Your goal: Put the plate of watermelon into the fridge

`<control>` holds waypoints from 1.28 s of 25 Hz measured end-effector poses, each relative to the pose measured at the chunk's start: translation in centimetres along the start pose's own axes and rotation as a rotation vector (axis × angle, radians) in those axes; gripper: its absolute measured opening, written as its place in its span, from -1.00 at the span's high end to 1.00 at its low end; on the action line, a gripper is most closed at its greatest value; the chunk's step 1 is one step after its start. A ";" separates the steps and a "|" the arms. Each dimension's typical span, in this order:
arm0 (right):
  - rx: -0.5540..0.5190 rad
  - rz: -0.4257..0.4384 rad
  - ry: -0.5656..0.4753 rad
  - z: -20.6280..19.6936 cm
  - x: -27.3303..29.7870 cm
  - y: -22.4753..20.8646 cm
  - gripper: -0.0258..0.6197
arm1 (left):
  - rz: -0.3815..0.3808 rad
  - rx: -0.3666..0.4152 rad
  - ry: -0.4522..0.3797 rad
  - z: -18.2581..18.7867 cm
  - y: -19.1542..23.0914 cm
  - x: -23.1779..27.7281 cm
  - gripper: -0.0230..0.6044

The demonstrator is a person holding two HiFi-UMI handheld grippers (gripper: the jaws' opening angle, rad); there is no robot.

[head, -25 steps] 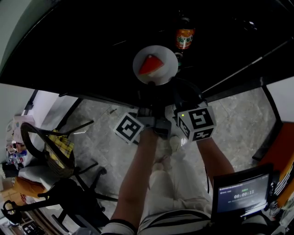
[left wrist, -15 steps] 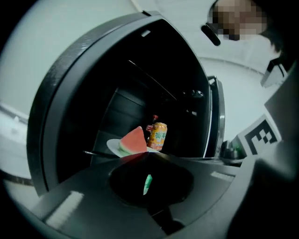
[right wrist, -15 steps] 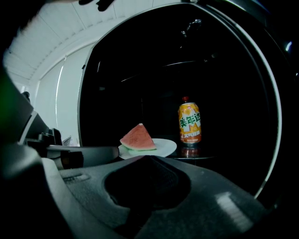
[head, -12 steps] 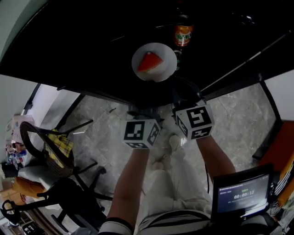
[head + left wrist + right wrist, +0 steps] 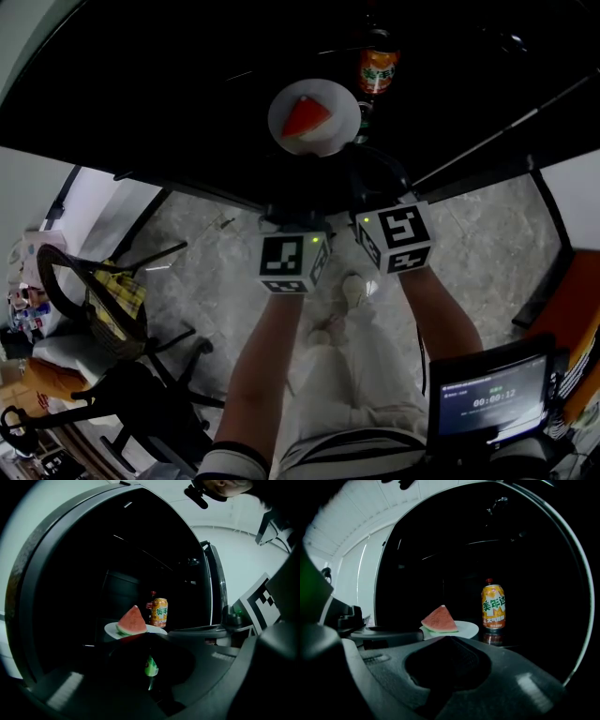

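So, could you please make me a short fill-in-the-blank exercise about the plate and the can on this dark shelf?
1. The white plate carries one wedge of ____.
2. The drink can near it is ____ in colour.
3. In the head view, the can stands on the plate's ____ side.
Missing words: watermelon; orange; right.

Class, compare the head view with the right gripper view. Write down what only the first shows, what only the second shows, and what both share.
Only the head view: the person's legs, the stone floor, a small screen and both marker cubes.
Only the right gripper view: the right gripper up close, its jaws together with nothing between them.
Both: the watermelon slice on the white plate, with the orange can beside it, inside the dark fridge.
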State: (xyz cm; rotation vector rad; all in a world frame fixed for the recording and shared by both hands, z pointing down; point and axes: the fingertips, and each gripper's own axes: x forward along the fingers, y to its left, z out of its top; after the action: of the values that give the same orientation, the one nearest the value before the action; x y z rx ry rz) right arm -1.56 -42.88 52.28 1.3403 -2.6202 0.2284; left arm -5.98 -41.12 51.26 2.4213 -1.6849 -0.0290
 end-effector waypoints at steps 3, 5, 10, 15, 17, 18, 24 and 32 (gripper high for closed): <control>-0.010 -0.003 -0.010 0.2 0.6 -0.2 0.93 | 0.000 -0.007 -0.006 0.1 0.4 0.5 0.92; -0.013 -0.002 -0.013 0.2 1.0 -0.3 0.93 | 0.001 -0.019 -0.012 0.0 0.7 0.8 0.92; -0.028 -0.004 -0.022 0.1 1.7 -0.5 0.93 | 0.003 -0.035 -0.040 0.1 1.1 1.4 0.92; -0.032 -0.015 -0.044 0.6 2.2 -1.0 0.93 | 0.000 -0.044 -0.061 0.4 1.2 2.0 0.92; -0.031 -0.015 -0.051 0.8 2.2 -1.0 0.93 | 0.000 -0.051 -0.067 0.6 1.2 2.1 0.92; -0.031 -0.016 -0.054 0.8 2.2 -1.1 0.93 | 0.000 -0.054 -0.069 0.6 1.2 2.1 0.92; -0.021 -0.011 -0.058 0.7 2.9 -1.3 0.93 | 0.004 -0.087 -0.071 0.5 1.7 2.6 0.92; 0.044 0.007 -0.062 0.8 3.9 -1.5 0.93 | 0.026 -0.135 -0.068 0.4 2.5 3.1 0.92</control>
State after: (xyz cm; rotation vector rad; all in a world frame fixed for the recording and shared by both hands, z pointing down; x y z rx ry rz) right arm -2.65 -46.97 52.48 1.3735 -2.6863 0.2510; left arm -7.30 -44.90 51.54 2.3236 -1.6838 -0.2164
